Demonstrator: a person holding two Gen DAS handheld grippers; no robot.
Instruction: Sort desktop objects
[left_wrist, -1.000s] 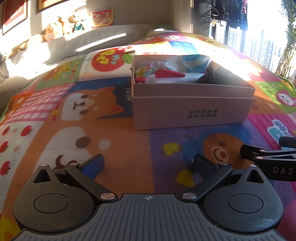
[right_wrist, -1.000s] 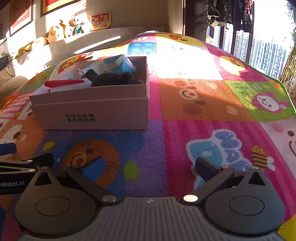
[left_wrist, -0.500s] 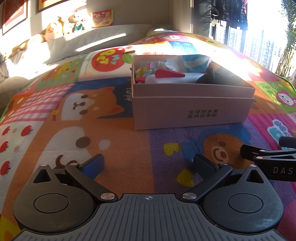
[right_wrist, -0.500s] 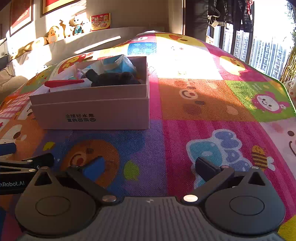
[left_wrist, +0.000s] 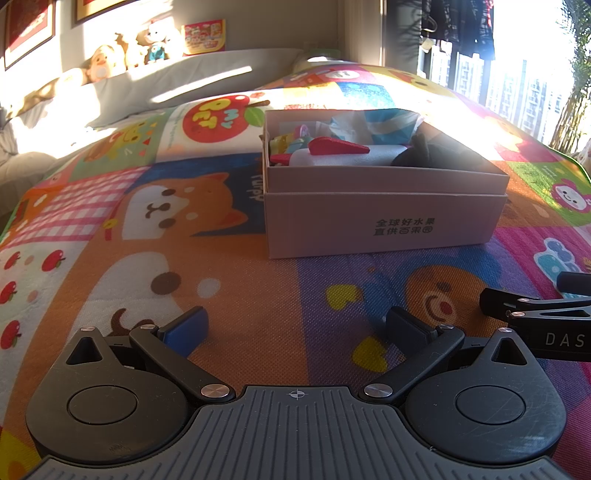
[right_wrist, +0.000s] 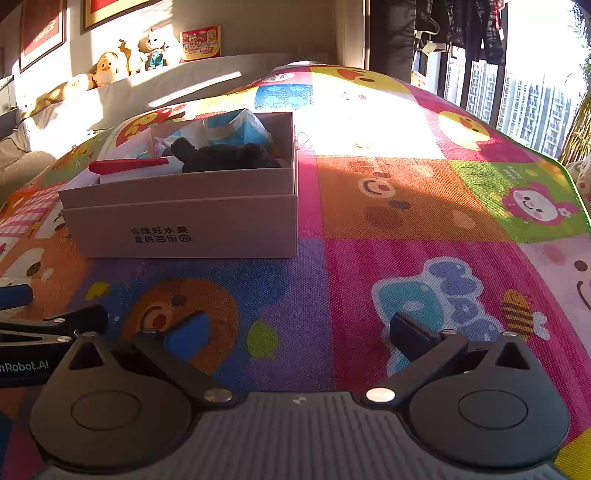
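A pink cardboard box (left_wrist: 384, 218) (right_wrist: 207, 221) stands on the colourful play mat. Inside it lie a red-tipped white object (left_wrist: 340, 147) (right_wrist: 129, 166), a black plush item (left_wrist: 432, 153) (right_wrist: 225, 157), a blue-and-white packet (left_wrist: 388, 123) (right_wrist: 240, 125) and small colourful toys (left_wrist: 291, 138). My left gripper (left_wrist: 295, 325) rests low on the mat in front of the box, open, with nothing between its fingers. Equally open and empty, my right gripper (right_wrist: 299, 328) sits to the right of it. Each gripper shows at the edge of the other's view.
The cartoon-print mat (left_wrist: 166, 240) (right_wrist: 424, 229) spreads around the box. Plush toys (left_wrist: 110, 62) (right_wrist: 122, 62) and a picture card (right_wrist: 201, 42) sit on a grey ledge at the back. Windows (right_wrist: 528, 99) and hanging dark clothes are on the right.
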